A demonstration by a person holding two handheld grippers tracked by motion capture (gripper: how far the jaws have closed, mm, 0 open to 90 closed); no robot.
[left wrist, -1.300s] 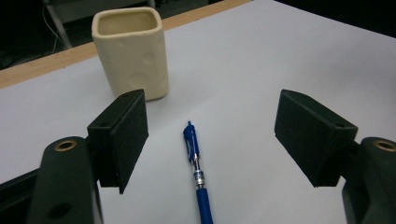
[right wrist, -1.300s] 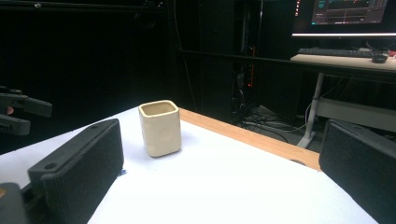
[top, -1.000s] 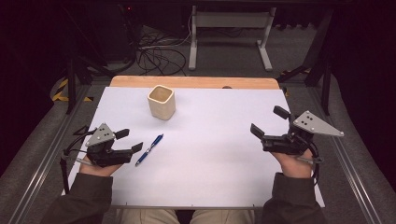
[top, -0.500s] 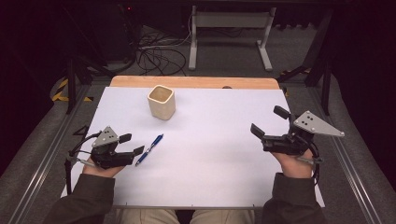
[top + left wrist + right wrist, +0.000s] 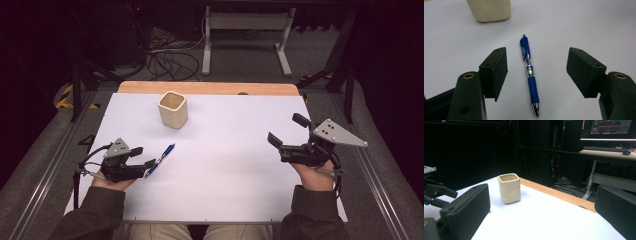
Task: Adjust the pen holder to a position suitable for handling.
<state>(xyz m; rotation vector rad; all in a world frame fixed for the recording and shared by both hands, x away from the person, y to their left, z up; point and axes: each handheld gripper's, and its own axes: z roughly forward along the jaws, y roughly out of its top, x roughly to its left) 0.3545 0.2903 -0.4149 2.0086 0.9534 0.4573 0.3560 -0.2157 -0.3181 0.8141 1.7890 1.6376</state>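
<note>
Blue pen (image 5: 530,75) lies between my left gripper's (image 5: 536,72) open, closing jaws, untouched; my right gripper (image 5: 290,131) stays wide open.

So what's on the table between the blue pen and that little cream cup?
Nothing: in the high view, just bare white table lies between the blue pen and the cream cup.

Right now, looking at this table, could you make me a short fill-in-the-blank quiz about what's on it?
1. The pen lying between the jaws of the left tool is ____ in colour.
2. The cream cup stands ____ on the white sheet.
3. The left tool's pads are ____ the pen, not pressing on it.
4. The right tool holds ____.

Missing words: blue; upright; apart from; nothing
</note>
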